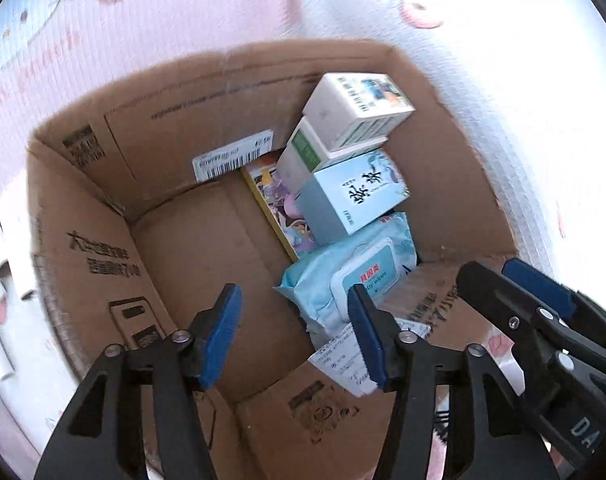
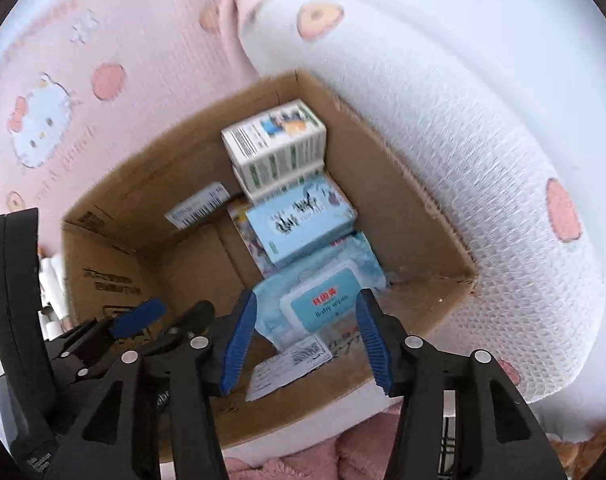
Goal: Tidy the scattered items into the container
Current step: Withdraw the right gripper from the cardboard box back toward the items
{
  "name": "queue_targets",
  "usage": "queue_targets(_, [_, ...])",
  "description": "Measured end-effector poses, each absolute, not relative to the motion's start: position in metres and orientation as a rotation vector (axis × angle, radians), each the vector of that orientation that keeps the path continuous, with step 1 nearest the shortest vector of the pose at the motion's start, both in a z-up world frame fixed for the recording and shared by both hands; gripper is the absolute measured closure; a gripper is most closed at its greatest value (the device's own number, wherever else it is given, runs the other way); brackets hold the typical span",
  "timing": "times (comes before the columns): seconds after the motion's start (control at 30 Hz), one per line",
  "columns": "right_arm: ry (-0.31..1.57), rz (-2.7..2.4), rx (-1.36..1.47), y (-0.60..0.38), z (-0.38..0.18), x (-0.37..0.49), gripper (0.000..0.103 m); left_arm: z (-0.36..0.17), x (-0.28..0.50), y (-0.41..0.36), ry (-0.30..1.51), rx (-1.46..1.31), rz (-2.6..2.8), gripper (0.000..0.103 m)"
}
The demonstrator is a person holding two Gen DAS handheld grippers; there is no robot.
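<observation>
Cardboard box (image 1: 83,240), open top, plain brown corrugated walls with printed marks and a barcode label, sits right below both grippers. Inside, under the right gripper (image 2: 307,340): a soft crinkly blue wipes pack (image 2: 323,300) with a hard flip lid. Beyond it, a glossy light-blue carton (image 2: 299,220), then two white cartons (image 2: 277,148) stacked, and a flat colourful book (image 1: 275,204) on edge. The left gripper (image 1: 295,332) hovers over the bare box floor. Both point steeply down, blue ribbed pads apart, nothing between them. Around the box, pink cartoon-print bedding (image 2: 103,40) and a white quilted cushion (image 2: 443,140).
</observation>
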State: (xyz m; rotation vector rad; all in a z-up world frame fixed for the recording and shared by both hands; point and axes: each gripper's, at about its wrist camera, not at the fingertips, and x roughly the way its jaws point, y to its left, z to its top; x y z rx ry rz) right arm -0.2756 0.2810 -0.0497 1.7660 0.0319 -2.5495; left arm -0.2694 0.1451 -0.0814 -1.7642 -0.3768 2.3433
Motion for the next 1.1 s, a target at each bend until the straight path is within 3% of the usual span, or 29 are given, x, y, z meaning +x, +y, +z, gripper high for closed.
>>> queue_targets(0.33, [0.054,-2.699,1.499,0.259,-0.023,-0.246,0.047,-0.065,-0.227,0.144,-0.192,-1.419,2.575,0.042])
queue_targets(0.53, [0.092,-2.774,1.221,0.244,-0.013,-0.221,0.047,-0.038,-0.189,0.133,0.055,-1.087,2.742,0.042])
queue_targets(0.63, [0.067,-2.822,1.102,0.245,-0.007,-0.207,0.038,-0.036,-0.169,0.122,0.121,-0.955,2.791,0.042])
queue_targets(0.87, [-0.017,-2.842,0.870,0.237,0.011,-0.170,0.007,-0.036,-0.119,0.085,0.258,-0.785,2.880,0.037])
queue_targets(1.1, [0.331,-2.885,0.658,0.188,0.006,-0.131,0.001,-0.056,-0.082,0.043,0.271,-0.887,2.888,0.036])
